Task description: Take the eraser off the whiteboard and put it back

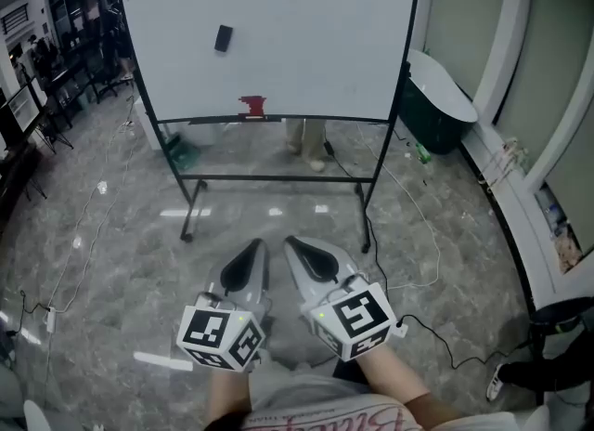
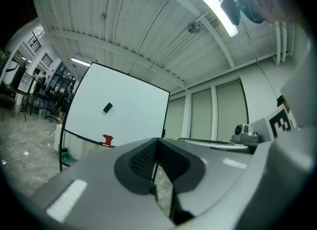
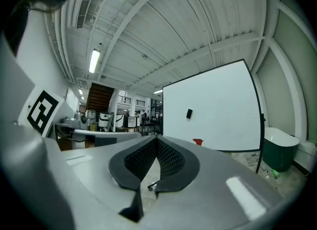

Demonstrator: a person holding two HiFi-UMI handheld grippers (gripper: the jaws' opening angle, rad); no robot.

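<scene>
Fingers (image 2: 143, 157) of the left gripper (image 1: 254, 247) are pressed together on nothing, and so are those of the right gripper (image 1: 293, 243). Both point level, well short of the whiteboard (image 1: 306, 30), where the black eraser (image 1: 224, 38) sticks at its upper left.

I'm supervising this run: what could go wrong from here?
Cables trail over the floor before the whiteboard, so walking up could mean a trip. The whiteboard seems to stand on castors; pressing on the eraser may roll it. Left gripper and right gripper are both shut; they must open first.
</scene>
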